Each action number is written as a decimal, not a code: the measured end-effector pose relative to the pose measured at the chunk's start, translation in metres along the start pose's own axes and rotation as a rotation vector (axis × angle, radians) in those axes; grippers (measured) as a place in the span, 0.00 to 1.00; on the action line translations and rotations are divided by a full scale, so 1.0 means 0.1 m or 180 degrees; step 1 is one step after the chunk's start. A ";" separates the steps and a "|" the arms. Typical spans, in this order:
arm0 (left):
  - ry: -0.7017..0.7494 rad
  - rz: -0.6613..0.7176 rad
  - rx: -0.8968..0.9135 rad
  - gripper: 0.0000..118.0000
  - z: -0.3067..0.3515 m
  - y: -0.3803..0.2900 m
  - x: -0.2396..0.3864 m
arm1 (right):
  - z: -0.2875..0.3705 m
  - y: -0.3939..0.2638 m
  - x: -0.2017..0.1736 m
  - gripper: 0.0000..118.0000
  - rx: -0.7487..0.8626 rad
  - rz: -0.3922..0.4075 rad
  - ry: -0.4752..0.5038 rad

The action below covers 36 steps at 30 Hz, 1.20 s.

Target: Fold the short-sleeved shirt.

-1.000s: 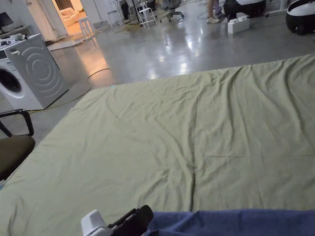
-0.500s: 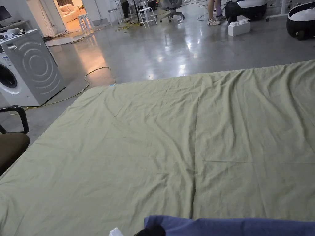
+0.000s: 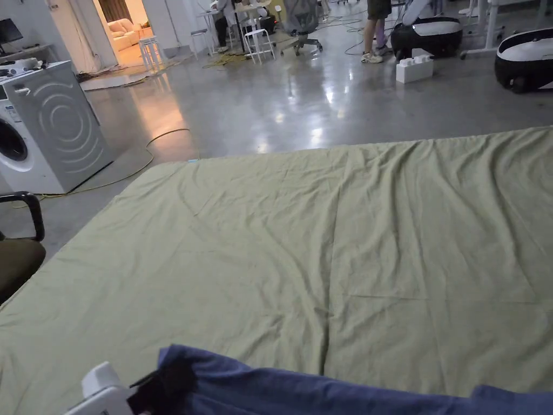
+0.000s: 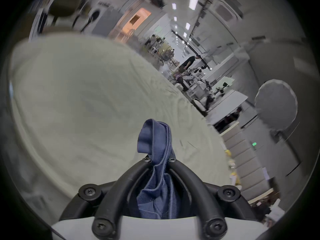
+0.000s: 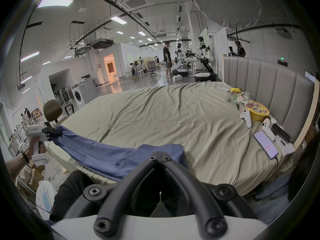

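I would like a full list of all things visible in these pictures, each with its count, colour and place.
shirt: one, blue, stretched over the near edge of the bed
bed sheet: one, pale green, covering the bed
headboard: one, grey, padded, at the bed's right end
washing machine: one, white and grey, on the floor at left
chair: one, olive, beside the bed
phone: one, screen lit, on the sheet by the headboard
controllers: two, white, near the phone
bowl: one, yellow, by the headboard
left gripper: black jaws, shut on the shirt
right gripper: black jaws, closed at the shirt's edge
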<state>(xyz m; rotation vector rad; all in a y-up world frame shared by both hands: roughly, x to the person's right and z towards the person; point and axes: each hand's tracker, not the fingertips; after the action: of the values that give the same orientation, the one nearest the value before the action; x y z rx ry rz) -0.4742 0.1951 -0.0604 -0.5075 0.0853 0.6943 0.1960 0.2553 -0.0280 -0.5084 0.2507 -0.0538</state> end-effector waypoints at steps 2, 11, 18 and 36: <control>0.0014 -0.0124 0.0112 0.08 0.09 0.06 0.22 | -0.01 -0.05 0.02 0.00 -0.0026 -0.0050 0.0002; -0.0654 -0.0621 -0.0449 0.08 -0.60 -1.24 1.70 | 0.22 -0.15 0.00 0.00 0.0015 -0.0051 -0.0045; -0.0406 -0.1040 -0.1083 0.66 -1.19 -1.88 2.07 | 0.39 -0.20 0.16 0.00 0.0060 -0.0222 -0.0202; -0.0633 -0.0164 -0.1408 0.06 -1.31 -2.02 1.72 | 0.28 -0.32 0.10 0.00 -0.0030 -0.0278 0.0026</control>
<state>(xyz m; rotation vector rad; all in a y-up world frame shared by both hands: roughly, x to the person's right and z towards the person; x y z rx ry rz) -0.2026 0.1024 -0.1319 -0.8571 -0.2731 0.7116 0.2130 0.2392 0.0092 -0.5285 0.2367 -0.1396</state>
